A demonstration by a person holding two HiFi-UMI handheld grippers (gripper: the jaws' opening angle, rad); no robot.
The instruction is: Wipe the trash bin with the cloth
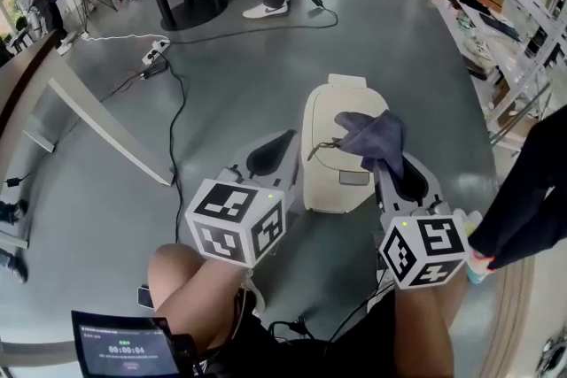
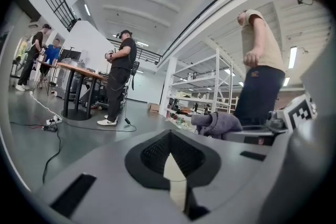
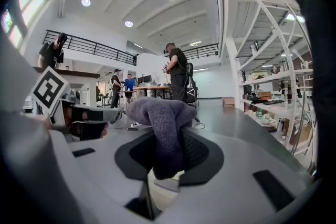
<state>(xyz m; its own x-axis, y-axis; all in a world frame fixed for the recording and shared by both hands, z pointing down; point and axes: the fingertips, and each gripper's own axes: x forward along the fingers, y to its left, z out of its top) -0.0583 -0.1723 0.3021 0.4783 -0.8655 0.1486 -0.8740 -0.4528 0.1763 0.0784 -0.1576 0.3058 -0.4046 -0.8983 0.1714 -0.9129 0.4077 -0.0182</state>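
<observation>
Grey workshop floor [image 1: 221, 84] carries the cream trash bin [image 1: 335, 146] between both grippers, the right gripper [image 1: 396, 171] with jaws clamped on the soft, limp cloth [image 1: 376, 137] over its lid and the left gripper [image 1: 270, 157] with jaws together and empty; the bin looks light and may need steadying at the rim.

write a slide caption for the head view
Right gripper holds a purple cloth over the cream trash bin; left gripper is shut beside it.
</observation>
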